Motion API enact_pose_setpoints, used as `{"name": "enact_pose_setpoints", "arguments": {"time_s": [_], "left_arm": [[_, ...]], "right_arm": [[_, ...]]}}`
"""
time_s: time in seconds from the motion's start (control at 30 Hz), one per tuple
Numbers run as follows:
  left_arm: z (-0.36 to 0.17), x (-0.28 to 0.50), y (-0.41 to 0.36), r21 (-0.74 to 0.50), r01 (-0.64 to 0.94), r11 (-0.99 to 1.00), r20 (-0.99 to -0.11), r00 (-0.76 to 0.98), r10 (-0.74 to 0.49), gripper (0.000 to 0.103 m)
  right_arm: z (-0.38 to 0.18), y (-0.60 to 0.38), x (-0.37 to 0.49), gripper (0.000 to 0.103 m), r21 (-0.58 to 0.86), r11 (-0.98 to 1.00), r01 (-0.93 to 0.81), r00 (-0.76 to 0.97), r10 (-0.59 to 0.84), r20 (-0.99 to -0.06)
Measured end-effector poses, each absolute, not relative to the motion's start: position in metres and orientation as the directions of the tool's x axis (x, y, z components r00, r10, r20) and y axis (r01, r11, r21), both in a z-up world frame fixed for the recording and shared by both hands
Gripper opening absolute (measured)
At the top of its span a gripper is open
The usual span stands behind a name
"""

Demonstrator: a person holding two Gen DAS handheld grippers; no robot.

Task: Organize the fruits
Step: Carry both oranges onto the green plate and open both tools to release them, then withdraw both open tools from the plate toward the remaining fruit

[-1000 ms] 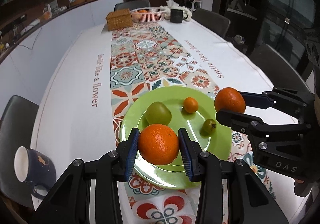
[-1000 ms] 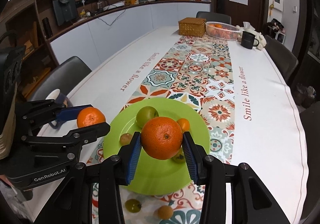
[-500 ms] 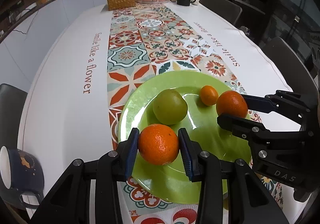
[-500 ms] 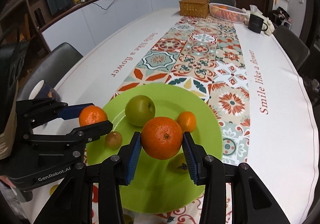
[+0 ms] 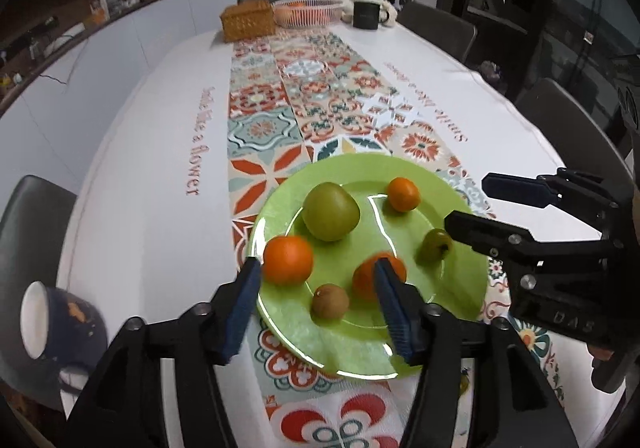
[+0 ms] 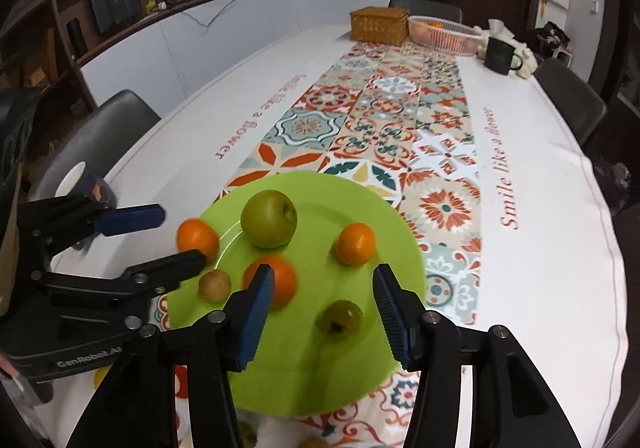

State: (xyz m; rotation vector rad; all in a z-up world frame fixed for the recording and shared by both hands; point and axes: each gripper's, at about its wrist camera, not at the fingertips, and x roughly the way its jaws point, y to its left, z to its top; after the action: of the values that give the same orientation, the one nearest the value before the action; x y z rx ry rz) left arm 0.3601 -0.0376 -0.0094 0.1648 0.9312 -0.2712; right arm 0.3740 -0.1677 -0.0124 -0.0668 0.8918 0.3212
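Note:
A green plate (image 5: 360,164) (image 6: 320,184) lies on the patterned runner. It carries a green apple (image 5: 330,216) (image 6: 269,219), a small orange (image 5: 404,194) (image 6: 355,243), a small green fruit (image 5: 434,246) (image 6: 340,318) and a kiwi (image 5: 330,301) (image 6: 215,285). My left gripper (image 5: 318,296) (image 6: 160,242) is opening; one large orange (image 5: 288,260) (image 6: 197,239) rests on the plate by its left pad, free of both pads. My right gripper (image 6: 325,312) (image 5: 468,202) is opening too. The other large orange (image 6: 274,284) (image 5: 378,276), blurred, lies at its left pad, unclamped.
A dark blue mug (image 5: 52,324) (image 6: 86,184) stands left of the plate near the table edge. At the far end are a wicker box (image 5: 248,22), a white basket (image 5: 306,10) with oranges and a black mug (image 5: 366,16). Chairs ring the table.
Both grippers were shut on large oranges above the plate. Now both have opened, and the two oranges lie on the plate. A kiwi has come into view between the left fingers.

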Motion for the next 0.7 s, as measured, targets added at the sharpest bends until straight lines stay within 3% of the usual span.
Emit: {"name": "enact_pose_setpoints", "arguments": {"time_s": [0.1, 0.47, 0.7], "left_arm": [[0.007, 0.340, -0.036, 0.049, 0.287, 0.957, -0.780, 0.609, -0.143, 0.064], [0.053, 0.274, -0.039, 0.078, 0.273, 0.959, -0.689, 0.710, -0.146, 0.077], [0.062, 0.240, -0.046, 0.090, 0.287, 0.954, -0.663, 0.732, -0.158, 0.078]], "right_arm": [[0.002, -0.173, 0.359, 0.058, 0.072, 0.954, -0.292, 0.613, 0.245, -0.751], [0.052, -0.181, 0.292, 0.063, 0.017, 0.959, -0.283, 0.714, 0.223, -0.664], [0.066, -0.187, 0.253, 0.066, 0.016, 0.957, -0.288, 0.738, 0.232, -0.633]]}}
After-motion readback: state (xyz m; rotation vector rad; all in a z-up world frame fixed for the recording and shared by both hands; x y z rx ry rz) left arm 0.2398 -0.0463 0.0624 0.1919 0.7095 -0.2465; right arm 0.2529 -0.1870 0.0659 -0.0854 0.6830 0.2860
